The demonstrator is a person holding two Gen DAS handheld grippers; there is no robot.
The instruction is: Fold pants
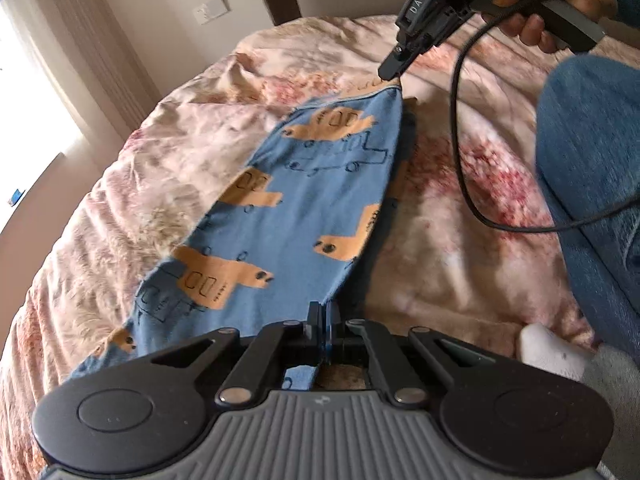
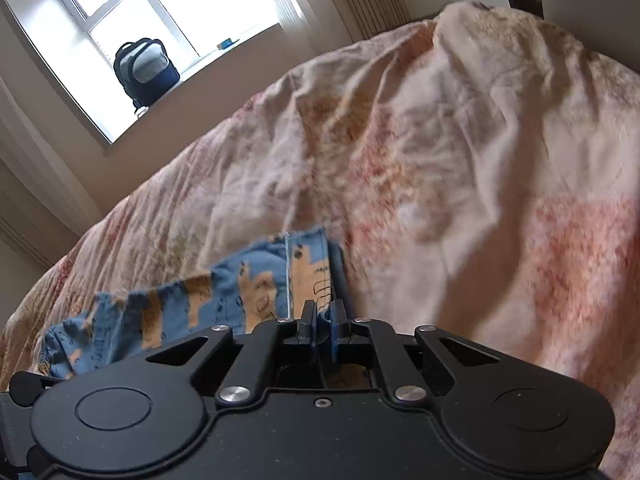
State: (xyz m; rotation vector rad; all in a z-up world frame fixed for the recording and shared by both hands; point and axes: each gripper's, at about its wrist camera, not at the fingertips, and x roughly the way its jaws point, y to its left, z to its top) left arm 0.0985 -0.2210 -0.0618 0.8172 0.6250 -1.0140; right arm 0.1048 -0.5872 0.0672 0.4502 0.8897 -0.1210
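Note:
Blue pants with orange animal prints are stretched and lifted over the floral bed cover. My left gripper is shut on the near end of the cloth, with fabric pinched between its pads. At the far end, my right gripper pinches a corner by the orange-trimmed edge. In the right wrist view the right gripper is shut on the pants, which bunch to its left. A second blue layer lies on the bed below the lifted one.
A person's hand holds the right gripper, and a black cable loops down from it. A knee in jeans and a white sock rest on the bed at right. A backpack sits on the window sill.

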